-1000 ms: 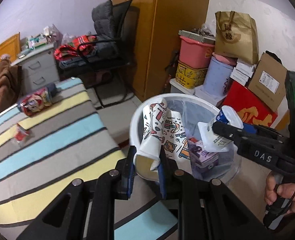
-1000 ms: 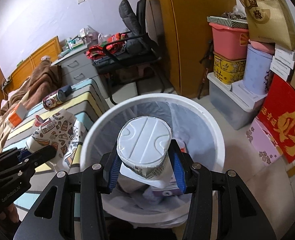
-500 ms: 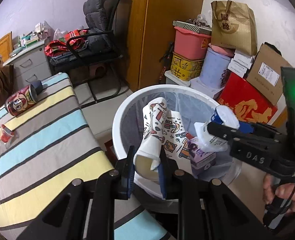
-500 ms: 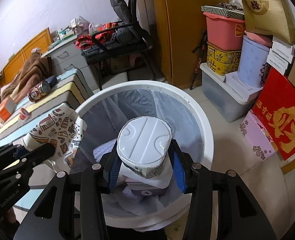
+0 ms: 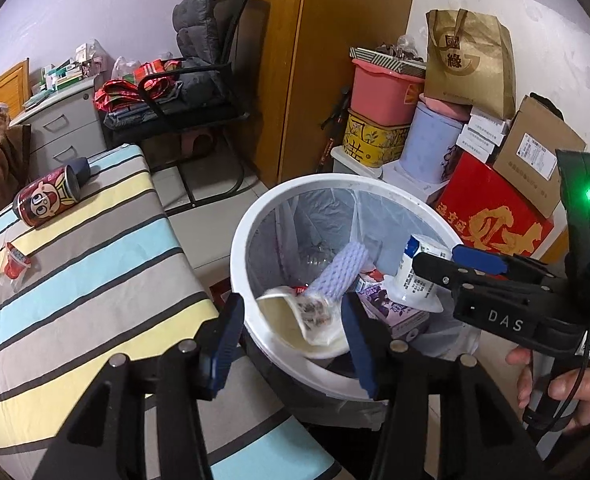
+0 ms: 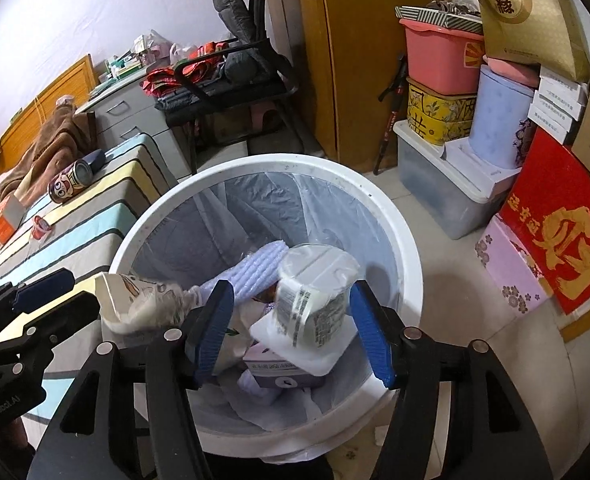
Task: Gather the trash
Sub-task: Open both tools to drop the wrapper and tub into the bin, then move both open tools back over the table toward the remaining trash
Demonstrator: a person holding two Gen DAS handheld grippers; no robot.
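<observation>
Both grippers over the white bin (image 6: 407, 248), jaws just sprung apart & pinching nothing: paper cup (image 5: 295, 316) drops from left gripper (image 5: 291, 340), yogurt tub (image 6: 315, 300) from right gripper (image 6: 291, 328). Risk: the cup, right at the near rim, may catch it & tip out onto the floor. Can (image 5: 47, 200) & jelly cup (image 5: 13, 266) on the striped bed remain uncollected.

The mouth of the white bin (image 6: 409, 248) stands open above, though its lower half is crowded with a foam sleeve (image 6: 261, 266), a yogurt cup (image 6: 315, 300) and cartons. Left, the striped bed (image 5: 95, 280) presses against the rim. Right, stacked boxes (image 6: 551, 216) hem the floor (image 6: 447, 280), leaving what seems a narrow strip. Behind, the chair (image 6: 231, 80) and wardrobe (image 6: 355, 60) close off the back.
</observation>
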